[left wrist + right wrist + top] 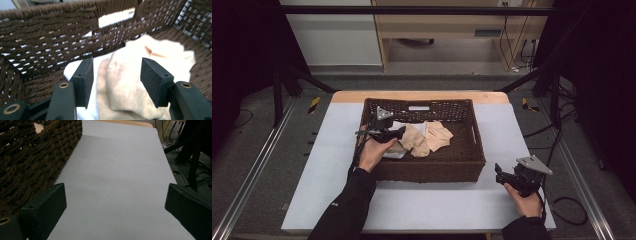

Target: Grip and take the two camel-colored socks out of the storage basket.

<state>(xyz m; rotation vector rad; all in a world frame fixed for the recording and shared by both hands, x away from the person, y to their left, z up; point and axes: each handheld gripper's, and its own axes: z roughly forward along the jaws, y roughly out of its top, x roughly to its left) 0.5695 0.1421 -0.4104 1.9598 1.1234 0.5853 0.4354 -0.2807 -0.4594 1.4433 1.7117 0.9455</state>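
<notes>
Inside the dark brown woven wicker basket (pixel 462 165), the left gripper (pixel 116 77) straddles a peach-coloured cloth (pixel 130 87) with jaws apart, seemingly poised to pinch it, while the right gripper (pixel 115 216) idles wide open over the pale grey table mat (pixel 117 175).

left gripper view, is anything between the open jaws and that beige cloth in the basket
Nothing visible. The left gripper is already inside the wicker basket, jaws open on either side of the beige cloth, which lies partly over a white cloth.
</notes>
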